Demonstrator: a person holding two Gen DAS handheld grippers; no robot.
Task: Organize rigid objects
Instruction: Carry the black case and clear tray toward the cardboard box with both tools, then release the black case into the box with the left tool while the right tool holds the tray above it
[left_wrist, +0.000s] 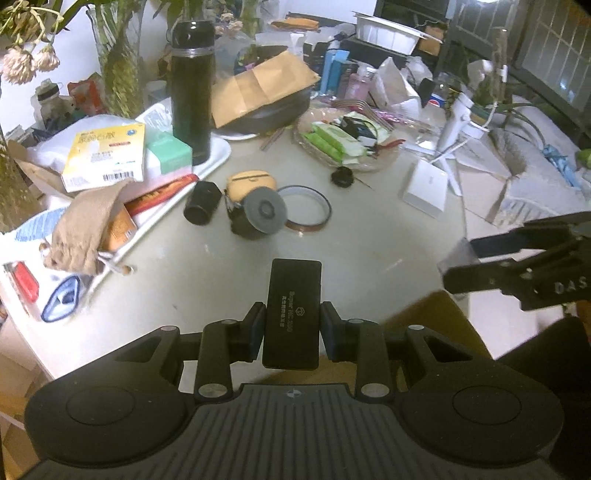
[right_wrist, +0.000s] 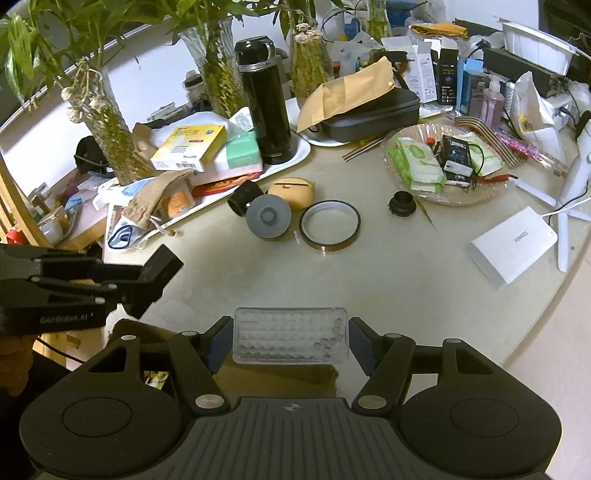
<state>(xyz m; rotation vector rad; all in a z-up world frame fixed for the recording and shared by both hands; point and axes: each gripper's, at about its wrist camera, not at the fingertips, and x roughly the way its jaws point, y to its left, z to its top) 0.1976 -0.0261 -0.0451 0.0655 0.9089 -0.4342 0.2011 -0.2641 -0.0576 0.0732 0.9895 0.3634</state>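
A: So, left gripper (left_wrist: 292, 328) clamps a black box (left_wrist: 293, 314) between its fingers by the long sides. Stiff, light.

B: Right gripper (right_wrist: 290, 341) pinches a clear case (right_wrist: 290, 336) endwise; looks slick.

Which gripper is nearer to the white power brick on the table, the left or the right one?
Right. The right gripper hovers beside the white power brick; the left gripper is across the table from it.

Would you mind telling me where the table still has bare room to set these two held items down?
The widest bare patch on the table lies nearer the claws than the tape ring, bordered by the white box and the white tray. A narrower gap separates the ring from the black cap. Farther back it is crowded: tray, glass dish, black case.
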